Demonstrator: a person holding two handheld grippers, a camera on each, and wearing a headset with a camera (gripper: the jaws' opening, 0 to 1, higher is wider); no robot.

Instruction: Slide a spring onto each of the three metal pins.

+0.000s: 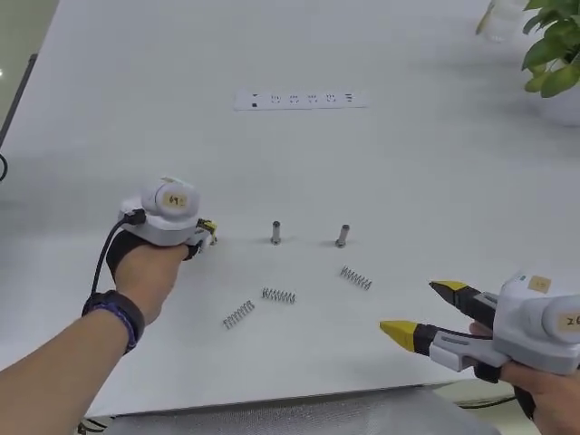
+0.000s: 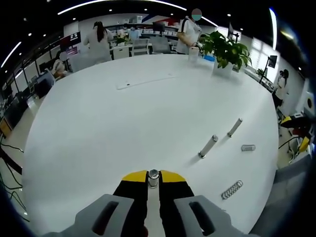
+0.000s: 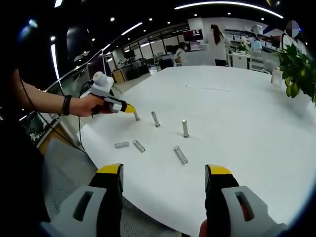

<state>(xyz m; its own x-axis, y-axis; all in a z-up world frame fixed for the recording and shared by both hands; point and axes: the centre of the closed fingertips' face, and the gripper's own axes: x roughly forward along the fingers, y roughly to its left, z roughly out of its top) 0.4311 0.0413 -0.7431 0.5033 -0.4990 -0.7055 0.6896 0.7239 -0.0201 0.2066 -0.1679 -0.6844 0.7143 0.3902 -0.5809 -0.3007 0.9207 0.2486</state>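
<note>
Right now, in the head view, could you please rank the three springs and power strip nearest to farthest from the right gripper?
1. Right spring, closest to the right gripper.
2. Middle spring.
3. Left spring.
4. Power strip, far back.

There's the left claw [image 1: 207, 232] low on the white worktop [image 1: 408, 163], just left of two upright pins [image 1: 275, 233] [image 1: 342, 236]. Three springs [image 1: 238, 314] [image 1: 278, 295] [image 1: 356, 278] lie loose nearer the person. The right claw [image 1: 422, 309] hangs spread wide, off right.

Bright, even light from ceiling strips [image 3: 222, 3]; faint soft shadows, sharp focus, fisheye-bent gripper-view edges.
</note>
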